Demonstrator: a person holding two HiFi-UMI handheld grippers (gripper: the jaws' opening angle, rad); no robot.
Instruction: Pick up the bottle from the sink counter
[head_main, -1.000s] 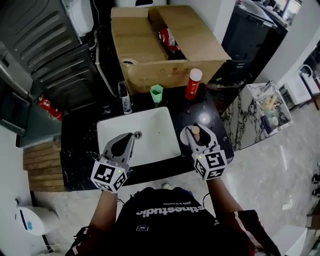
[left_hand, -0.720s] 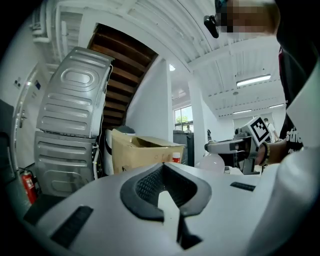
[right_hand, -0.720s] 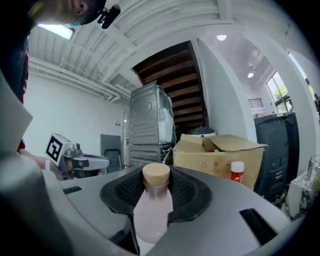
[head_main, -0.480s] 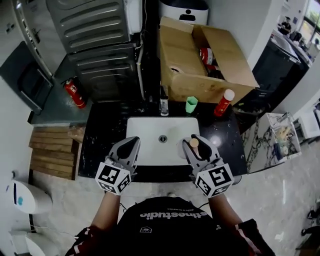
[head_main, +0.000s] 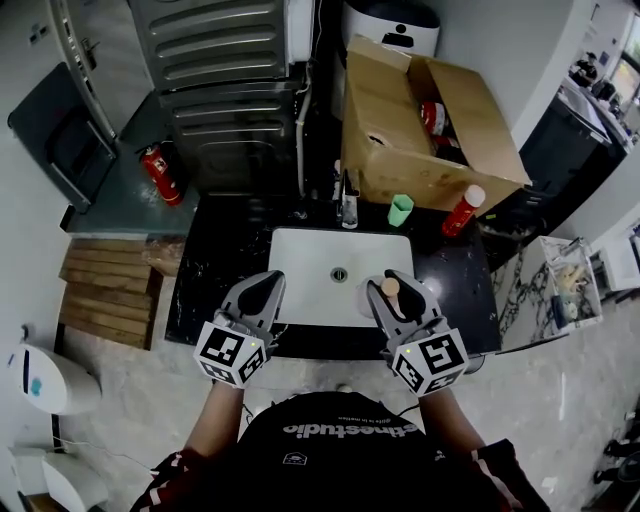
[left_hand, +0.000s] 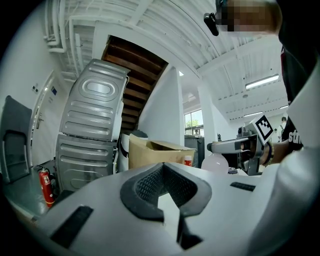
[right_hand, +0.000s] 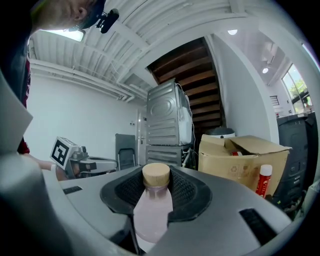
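The bottle (right_hand: 153, 202), pale-bodied with a cork-coloured cap, is clamped between the jaws of the right tool (head_main: 393, 284). The dark ribbed pads are pressed against its sides just below the cap, which stands up between the two jaws. From the head view, the held bottle is seen above the near right edge of the white sink (head_main: 300, 262), which is set into the dark counter (head_main: 215, 275). Whether its base is clear of the counter cannot be told. The left tool (head_main: 266, 280) is held beside the right tool, well apart from it, over the near left edge of the sink. Its jaws are brought together with nothing between them. Ahead of the right tool, at the far side of the counter, a green cup (head_main: 400, 209) and a red bottle with a white cap (head_main: 462, 212) are stood in front of an open cardboard box (head_main: 395, 165). A faucet (head_main: 348, 206) is seen behind the sink, ahead of both tools.
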